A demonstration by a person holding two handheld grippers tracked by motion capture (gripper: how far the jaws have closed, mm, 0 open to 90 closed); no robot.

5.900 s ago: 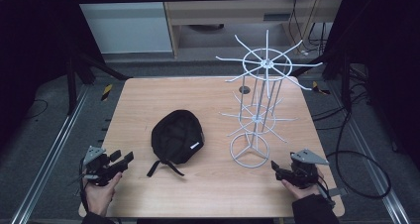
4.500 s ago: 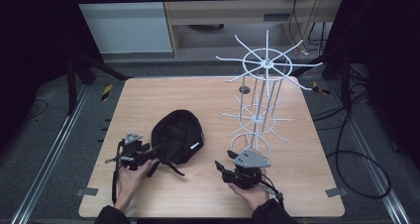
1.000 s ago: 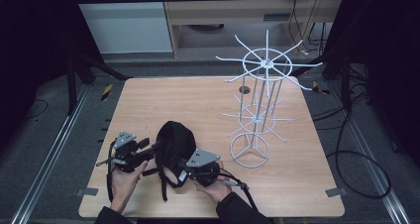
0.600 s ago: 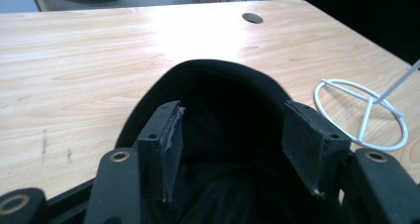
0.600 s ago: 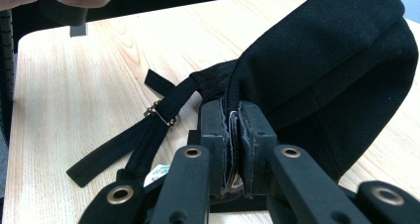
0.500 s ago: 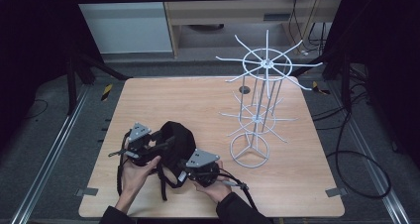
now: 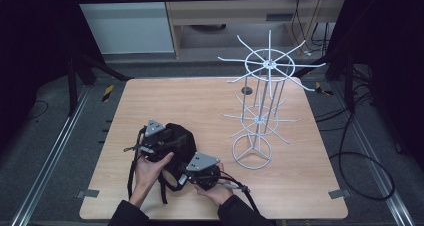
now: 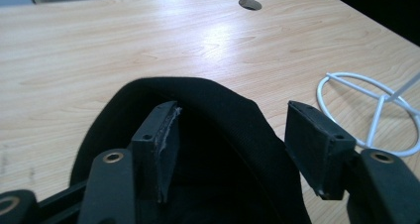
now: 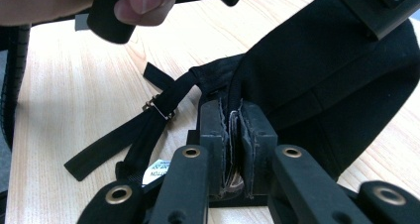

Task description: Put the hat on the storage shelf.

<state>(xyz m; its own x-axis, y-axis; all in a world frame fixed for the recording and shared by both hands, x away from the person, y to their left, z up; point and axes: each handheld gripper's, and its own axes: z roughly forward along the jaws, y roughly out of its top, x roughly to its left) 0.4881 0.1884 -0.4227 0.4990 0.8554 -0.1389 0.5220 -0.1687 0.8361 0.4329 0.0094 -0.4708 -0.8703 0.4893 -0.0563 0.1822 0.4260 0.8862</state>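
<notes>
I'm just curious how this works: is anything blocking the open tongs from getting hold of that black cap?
Nothing visible does. The left tongs are open, with one jaw inside the black cap and the other outside its edge, so only the fabric lies between them. The right tongs are already shut on the cap's edge.

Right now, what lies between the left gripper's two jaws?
In the left gripper view, the rim of the black cap runs between the open jaws of the left gripper, one jaw inside the cap and one outside; neither pad visibly presses it.
</notes>
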